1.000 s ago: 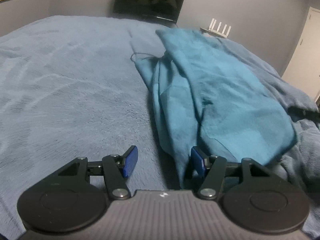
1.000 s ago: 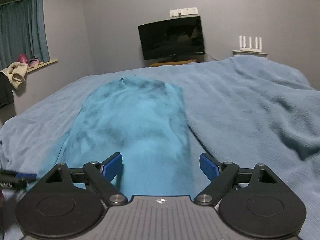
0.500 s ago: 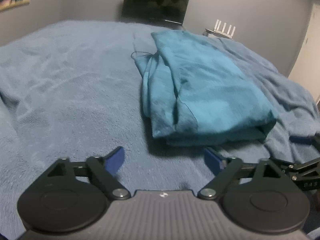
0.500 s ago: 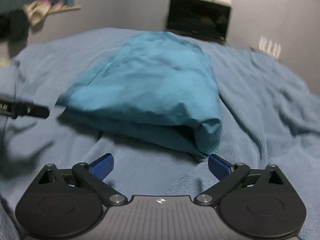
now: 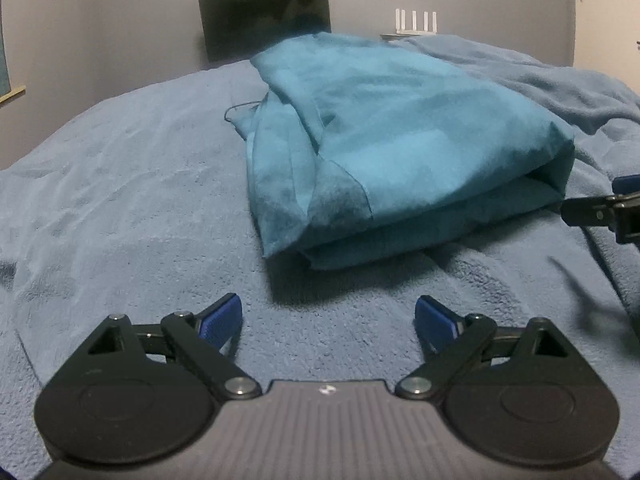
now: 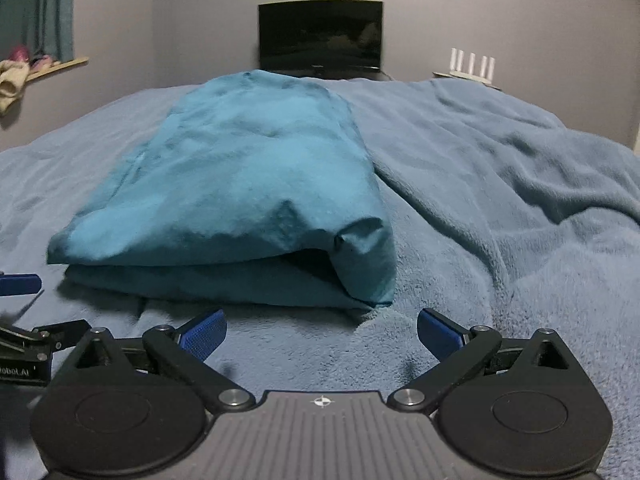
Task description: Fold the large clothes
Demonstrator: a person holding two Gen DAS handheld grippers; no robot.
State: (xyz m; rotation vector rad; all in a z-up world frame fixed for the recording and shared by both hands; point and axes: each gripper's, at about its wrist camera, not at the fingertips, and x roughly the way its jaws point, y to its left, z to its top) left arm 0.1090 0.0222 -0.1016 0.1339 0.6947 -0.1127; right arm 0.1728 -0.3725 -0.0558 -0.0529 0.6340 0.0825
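Note:
A teal garment (image 5: 400,152) lies folded double on the blue blanket (image 5: 120,200), its near fold facing me. My left gripper (image 5: 328,316) hovers just short of the garment's near left corner. Its jaws are still opening, and only blanket shows between them. In the right wrist view the same garment (image 6: 248,184) fills the middle. My right gripper (image 6: 322,326) stands wide open in front of its near right corner, touching nothing. A finger of the right gripper (image 5: 624,186) shows at the left view's right edge. A left gripper pad (image 6: 20,284) shows at the other view's left edge.
The blanket (image 6: 500,200) covers the whole bed and is rumpled on the right. A dark TV (image 6: 320,36) and a white router (image 6: 472,64) stand against the far wall. A window ledge with clothes (image 6: 16,76) is at the left.
Both grippers drew back from the garment and their jaws spread wider. The cloth that lay between the jaws now rests folded on the bed ahead of them.

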